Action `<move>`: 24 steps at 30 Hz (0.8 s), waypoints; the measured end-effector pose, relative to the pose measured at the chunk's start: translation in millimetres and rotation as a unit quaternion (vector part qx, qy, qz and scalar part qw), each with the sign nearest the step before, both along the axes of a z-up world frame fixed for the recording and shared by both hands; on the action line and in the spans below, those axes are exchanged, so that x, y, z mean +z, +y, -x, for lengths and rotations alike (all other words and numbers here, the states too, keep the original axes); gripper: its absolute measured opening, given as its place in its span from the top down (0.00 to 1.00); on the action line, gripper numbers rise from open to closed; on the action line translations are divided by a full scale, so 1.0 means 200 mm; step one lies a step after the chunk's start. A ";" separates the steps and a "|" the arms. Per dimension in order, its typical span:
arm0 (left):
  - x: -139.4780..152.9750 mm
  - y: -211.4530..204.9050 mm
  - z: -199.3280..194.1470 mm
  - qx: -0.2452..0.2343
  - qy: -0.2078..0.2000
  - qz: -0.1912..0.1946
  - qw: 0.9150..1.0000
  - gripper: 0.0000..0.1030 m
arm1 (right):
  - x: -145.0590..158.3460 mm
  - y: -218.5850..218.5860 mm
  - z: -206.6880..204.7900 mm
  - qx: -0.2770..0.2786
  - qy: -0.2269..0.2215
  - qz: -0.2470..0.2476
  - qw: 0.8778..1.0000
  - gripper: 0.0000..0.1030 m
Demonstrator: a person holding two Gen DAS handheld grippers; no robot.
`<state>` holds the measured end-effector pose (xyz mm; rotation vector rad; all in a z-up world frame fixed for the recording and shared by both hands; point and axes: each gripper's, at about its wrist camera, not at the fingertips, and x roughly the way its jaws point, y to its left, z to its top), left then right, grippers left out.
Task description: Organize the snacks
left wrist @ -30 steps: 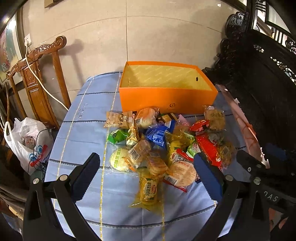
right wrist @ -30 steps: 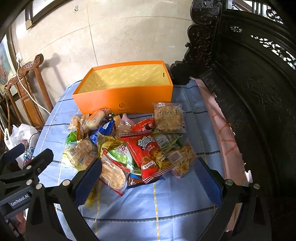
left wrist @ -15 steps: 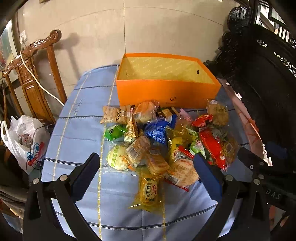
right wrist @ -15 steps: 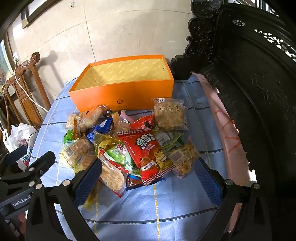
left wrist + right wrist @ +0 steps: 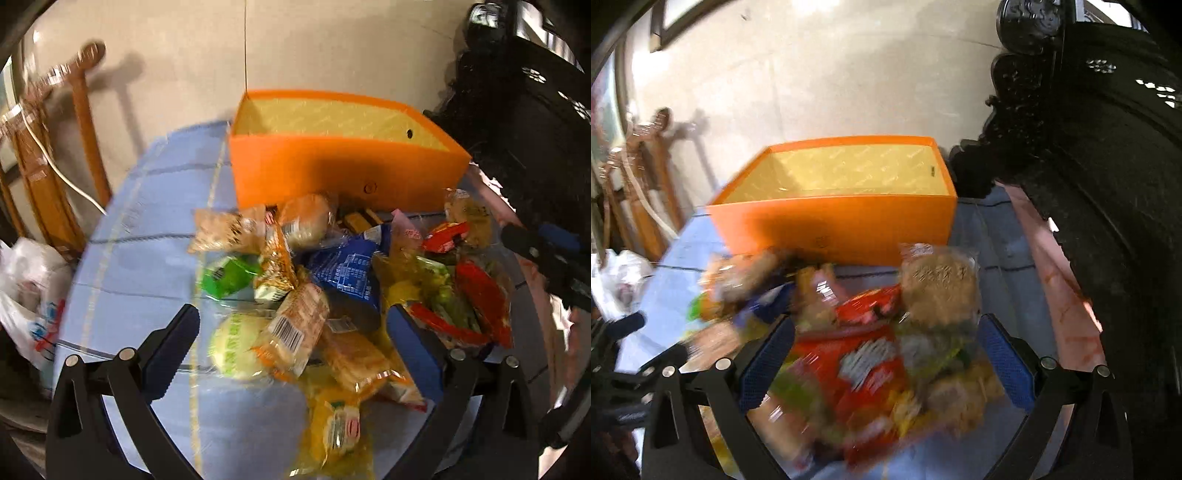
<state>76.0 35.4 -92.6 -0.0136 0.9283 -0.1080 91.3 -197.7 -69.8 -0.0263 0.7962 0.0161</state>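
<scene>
A heap of wrapped snacks lies on a blue tablecloth (image 5: 147, 258) in front of an empty orange box (image 5: 332, 173). My left gripper (image 5: 295, 332) is open low over the heap's left side, its jaws wide on either side of a barcode cracker pack (image 5: 295, 328) and a round pale green pack (image 5: 236, 343). My right gripper (image 5: 886, 350) is open low over the heap's right side, above a red chip bag (image 5: 864, 365), with a brown cookie pack (image 5: 938, 284) just ahead. The orange box (image 5: 842, 225) stands behind. The right view is blurred.
A wooden chair (image 5: 48, 177) and a white plastic bag (image 5: 26, 295) are off the table's left edge. Dark carved furniture (image 5: 1108, 184) rises along the right, beside a pink strip (image 5: 1060, 288). The other gripper shows at the right edge of the left view (image 5: 550, 258).
Both grippers have moved forward and down toward the snack heap, which now fills the space between their open jaws. Nothing has been gripped.
</scene>
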 end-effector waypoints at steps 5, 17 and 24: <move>-0.09 -0.04 -0.25 -0.019 -0.002 0.031 0.999 0.04 | -0.17 -0.12 -0.29 -0.040 0.044 -0.037 0.998 0.03; -0.37 -0.08 -0.82 -0.028 0.123 0.023 0.992 0.14 | -0.40 -0.20 -0.56 -0.074 0.111 -0.050 0.990 0.18; -0.32 -0.16 -0.73 -0.041 0.085 0.008 0.995 0.45 | -0.31 -0.19 -0.43 -0.085 0.108 -0.062 0.989 0.25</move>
